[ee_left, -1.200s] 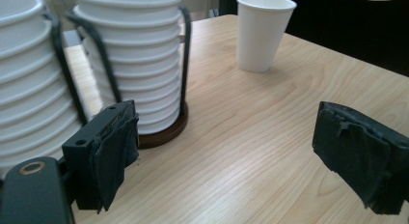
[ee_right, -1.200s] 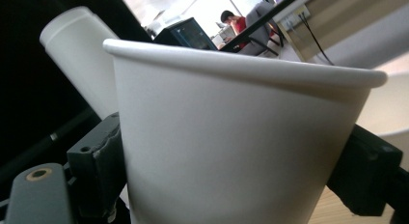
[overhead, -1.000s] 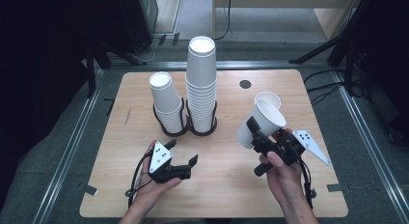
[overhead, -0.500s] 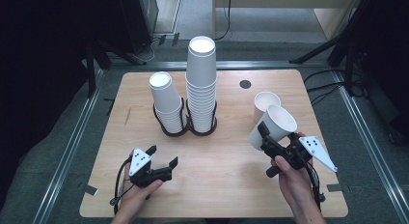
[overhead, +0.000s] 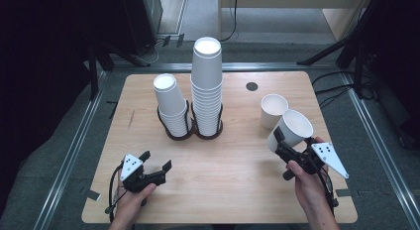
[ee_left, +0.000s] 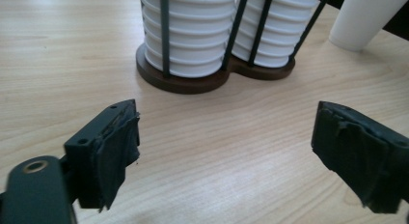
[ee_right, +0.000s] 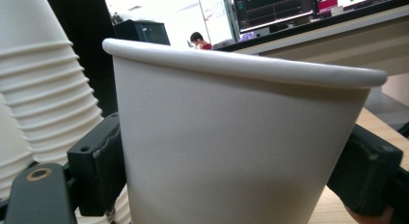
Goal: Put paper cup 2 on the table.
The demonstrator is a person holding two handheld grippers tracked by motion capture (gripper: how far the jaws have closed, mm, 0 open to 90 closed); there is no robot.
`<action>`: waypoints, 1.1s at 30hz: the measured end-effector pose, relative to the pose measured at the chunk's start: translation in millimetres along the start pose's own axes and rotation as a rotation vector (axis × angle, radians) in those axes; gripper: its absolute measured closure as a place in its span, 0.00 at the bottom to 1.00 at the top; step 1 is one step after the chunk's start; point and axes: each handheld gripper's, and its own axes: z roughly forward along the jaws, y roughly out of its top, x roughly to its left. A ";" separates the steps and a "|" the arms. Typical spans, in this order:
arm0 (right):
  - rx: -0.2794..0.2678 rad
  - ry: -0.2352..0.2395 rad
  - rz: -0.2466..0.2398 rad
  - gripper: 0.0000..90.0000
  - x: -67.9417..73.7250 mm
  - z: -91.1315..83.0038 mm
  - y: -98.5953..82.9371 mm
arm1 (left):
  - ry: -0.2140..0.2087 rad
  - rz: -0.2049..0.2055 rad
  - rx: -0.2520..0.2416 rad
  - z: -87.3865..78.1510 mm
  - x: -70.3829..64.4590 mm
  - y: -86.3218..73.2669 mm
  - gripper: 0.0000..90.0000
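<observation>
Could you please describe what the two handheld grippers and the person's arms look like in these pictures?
Both the left gripper and the right gripper are black, each topped by a grey three-cornered plate with black dots and trailing a thin black cable. Their fingers are blocky, with dark, ragged-edged tape over the pads. The forearms are bare, with no sleeves in view.

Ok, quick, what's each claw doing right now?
Left claw: open, holding nothing, low over the table.
Right claw: shut on a cup.
</observation>
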 end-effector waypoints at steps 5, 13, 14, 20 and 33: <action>-0.006 -0.029 -0.070 0.15 -9.2 2.4 -9.3 | 0.024 -0.026 0.008 1.3 6.9 0.6 0.15; 0.015 -0.060 -0.153 0.15 -25.0 5.5 -18.6 | -0.005 -0.036 0.094 4.3 11.5 1.9 0.03; 0.022 -0.063 -0.146 0.15 -27.6 6.3 -19.2 | -0.012 -0.035 0.094 4.2 11.5 2.2 0.03; 0.034 -0.078 -0.156 0.15 -44.5 11.8 -23.2 | -0.030 -0.042 0.093 3.6 14.5 1.5 0.02; 0.076 -0.088 -0.127 0.15 -57.0 27.3 -31.7 | -0.026 -0.076 0.090 4.9 20.7 -0.3 0.02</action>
